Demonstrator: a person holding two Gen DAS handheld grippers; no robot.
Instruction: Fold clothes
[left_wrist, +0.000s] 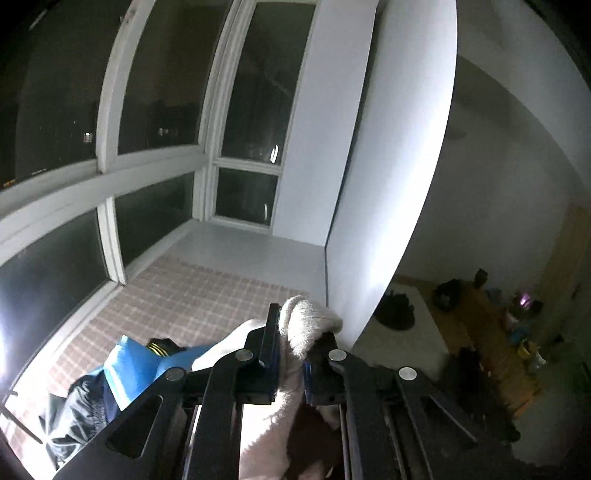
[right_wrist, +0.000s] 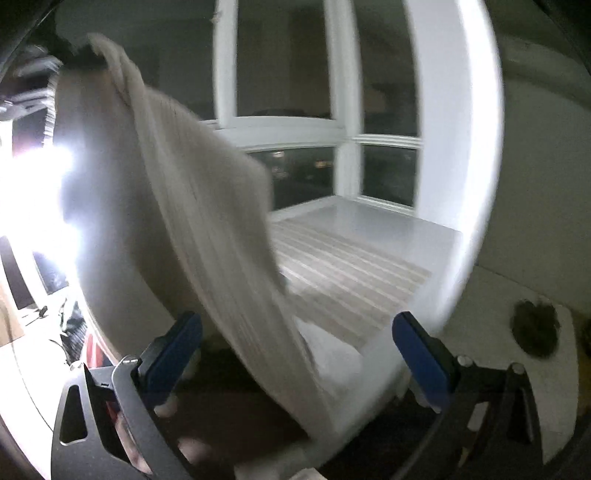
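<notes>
The folding has barely begun, as far as these views show. The left gripper (left_wrist: 291, 354) is pinching a bunched edge of a cream knitted garment (left_wrist: 295, 332), its jaws pressed together on the cloth so that a thick wad bulges above the pads and the rest hangs down below between the gripper's arms. From the right wrist view the same cream knitted garment (right_wrist: 207, 221) hangs in the air as a long draped sheet, running from a gathered top at the upper left down across the middle of the picture and past the front of the right gripper (right_wrist: 295, 350). That right gripper stands spread wide, its blue pads (right_wrist: 177, 347) well apart; the cloth passes in front of or between them, but neither pad presses on it, so only one hand has a hold. The garment is raised clear of the checked mat (left_wrist: 192, 295) by the window (left_wrist: 159, 92), not laid flat, and no crease or fold line shows in it. A heap of other clothing, blue and dark (left_wrist: 122, 373), lies crumpled on the near left of the mat and looks untouched. My judgement is that the piece has only been picked up; taking a second hold, spreading it on the mat, folding it, and then the remaining heap are all left.
</notes>
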